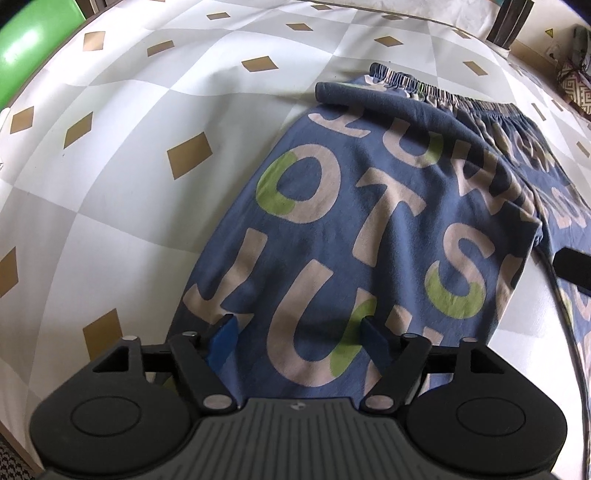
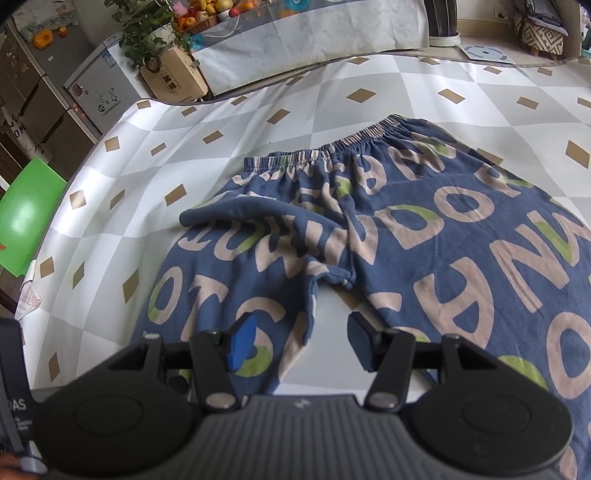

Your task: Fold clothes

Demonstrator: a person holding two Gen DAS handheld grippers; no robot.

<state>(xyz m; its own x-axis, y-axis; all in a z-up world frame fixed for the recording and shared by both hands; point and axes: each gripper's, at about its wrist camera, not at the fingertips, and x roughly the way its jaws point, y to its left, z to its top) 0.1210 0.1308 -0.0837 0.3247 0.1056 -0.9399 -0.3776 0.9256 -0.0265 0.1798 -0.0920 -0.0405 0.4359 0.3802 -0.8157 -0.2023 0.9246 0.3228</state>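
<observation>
Blue trousers [image 1: 354,229] printed with large beige and green letters lie on the checkered cloth, elastic waistband [image 1: 443,92] at the far end. My left gripper [image 1: 299,328] is open and empty, low over the left trouser leg. In the right wrist view the trousers [image 2: 424,236] spread flat with the waistband [image 2: 332,147] farthest away and both legs running toward me. My right gripper [image 2: 301,330] is open and empty, over the gap between the two legs near the crotch. The tip of the other gripper [image 1: 572,267] shows at the right edge of the left wrist view.
The surface is a white and grey checkered cloth [image 2: 184,147] with tan diamonds. A green chair [image 2: 29,210] stands at the left. A cardboard box with a plant [image 2: 170,74], a white appliance [image 2: 99,92] and a patterned basket [image 2: 539,29] stand beyond the far edge.
</observation>
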